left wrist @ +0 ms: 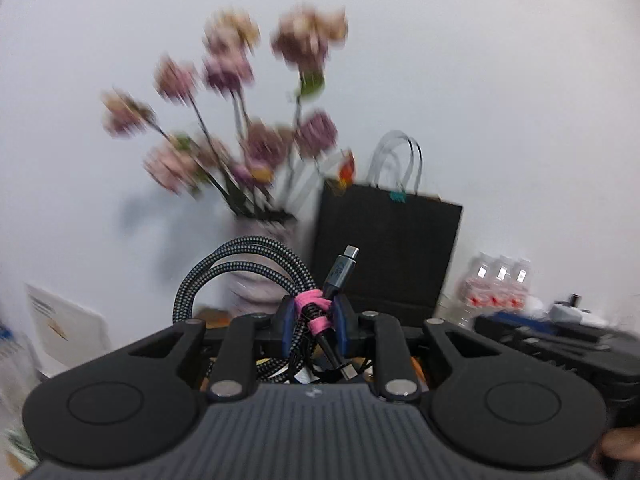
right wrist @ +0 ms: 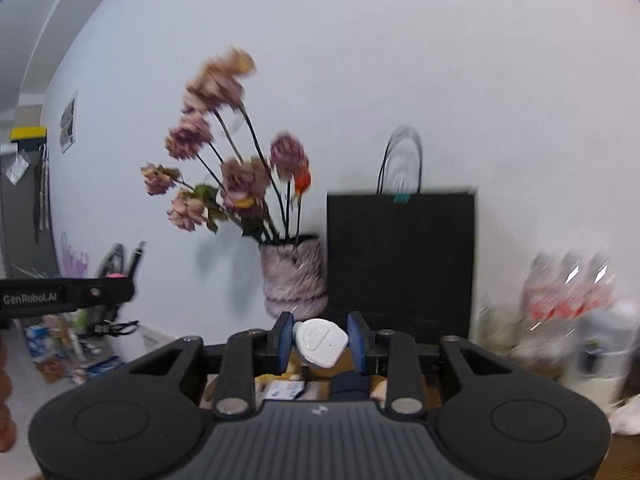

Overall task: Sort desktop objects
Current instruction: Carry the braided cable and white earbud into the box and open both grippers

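Note:
My left gripper (left wrist: 314, 322) is shut on a coiled braided black-and-grey USB cable (left wrist: 248, 268) bound with pink ties, held up in the air with its grey plug pointing upward. My right gripper (right wrist: 320, 342) is shut on a white rounded plastic charger (right wrist: 320, 342), also lifted above the desk. The left gripper's black body (right wrist: 68, 296) shows at the left edge of the right wrist view. The desk surface is mostly hidden under both grippers.
Against the white wall stand a fuzzy vase of dried pink flowers (right wrist: 294, 276), a black paper bag (right wrist: 400, 260) and a pack of water bottles (right wrist: 568, 284). Pens and clutter (right wrist: 80, 344) lie at the left. A small packet (right wrist: 286, 390) lies below the right gripper.

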Tool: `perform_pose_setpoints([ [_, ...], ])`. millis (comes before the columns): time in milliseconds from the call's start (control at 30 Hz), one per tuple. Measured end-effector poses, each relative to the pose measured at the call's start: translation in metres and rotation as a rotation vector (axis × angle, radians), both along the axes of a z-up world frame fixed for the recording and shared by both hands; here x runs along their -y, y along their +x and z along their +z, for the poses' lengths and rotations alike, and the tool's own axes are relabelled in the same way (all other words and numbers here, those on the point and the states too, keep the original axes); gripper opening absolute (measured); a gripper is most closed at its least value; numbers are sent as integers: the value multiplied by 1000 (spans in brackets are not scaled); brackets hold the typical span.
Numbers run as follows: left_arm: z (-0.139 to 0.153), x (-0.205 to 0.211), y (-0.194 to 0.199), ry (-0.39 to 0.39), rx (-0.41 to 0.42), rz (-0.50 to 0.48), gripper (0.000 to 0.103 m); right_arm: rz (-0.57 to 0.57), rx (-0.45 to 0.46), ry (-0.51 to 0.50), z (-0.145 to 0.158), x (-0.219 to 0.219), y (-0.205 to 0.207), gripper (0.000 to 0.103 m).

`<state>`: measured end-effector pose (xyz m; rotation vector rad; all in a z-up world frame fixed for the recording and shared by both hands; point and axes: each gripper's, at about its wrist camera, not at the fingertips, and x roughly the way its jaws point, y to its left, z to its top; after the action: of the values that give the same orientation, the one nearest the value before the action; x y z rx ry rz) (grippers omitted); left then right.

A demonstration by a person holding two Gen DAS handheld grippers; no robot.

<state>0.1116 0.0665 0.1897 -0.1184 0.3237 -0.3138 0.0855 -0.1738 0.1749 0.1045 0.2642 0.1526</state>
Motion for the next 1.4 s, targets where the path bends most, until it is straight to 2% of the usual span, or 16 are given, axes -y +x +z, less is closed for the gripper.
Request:
perform_pose_setpoints([
  [133, -17, 8, 75, 5, -187, 6, 21, 25, -180, 8, -17, 6, 71, 28],
  [200, -36, 10, 109, 7, -290, -10, 21, 22, -277, 23, -31, 11, 104, 28],
  [267, -57, 11, 134, 11, -351, -19, 21, 7, -350, -13, -48, 10, 127, 28],
  [367, -95, 15, 165, 65, -403, -29, 21, -18, -431, -108, -79, 0, 152, 28],
  [500, -133, 14, 182, 142, -533, 1, 21, -21, -554, -131, -116, -3, 178, 28],
  [567, -145, 13, 184, 158, -580, -18, 27, -9, -598, -136, -128, -2, 188, 28],
  [600, -151, 13, 187, 164, -607, -31, 47, 0, -624, -131, -135, -2, 194, 29],
  [633, -156, 12, 189, 167, -625, -31, 55, 9, -659, -123, -141, -1, 200, 29],
  [700, -159, 11, 189, 176, -629, -59, 54, 25, -719, -92, -153, 0, 205, 32],
  [867, -129, 1, 176, 92, -596, -135, 74, 14, -695, -60, -142, 4, 202, 57],
  [933, -113, 1, 172, 93, -569, -142, 81, 6, -684, -56, -132, 5, 198, 59],
  [1000, -100, 2, 167, 110, -555, -110, 88, -3, -671, -76, -120, 3, 193, 64],
  [1067, -93, 2, 163, 133, -536, -38, 102, -9, -660, -88, -108, 2, 188, 68],
  [1167, -93, 2, 153, 195, -530, 59, 103, -12, -647, -94, -91, 0, 176, 74],
  [1300, -91, -8, 136, 158, -593, 136, 103, -13, -629, -123, -72, -7, 153, 78],
  [1400, -82, -12, 117, 150, -578, 161, 103, -18, -608, -131, -59, -10, 135, 83],
])
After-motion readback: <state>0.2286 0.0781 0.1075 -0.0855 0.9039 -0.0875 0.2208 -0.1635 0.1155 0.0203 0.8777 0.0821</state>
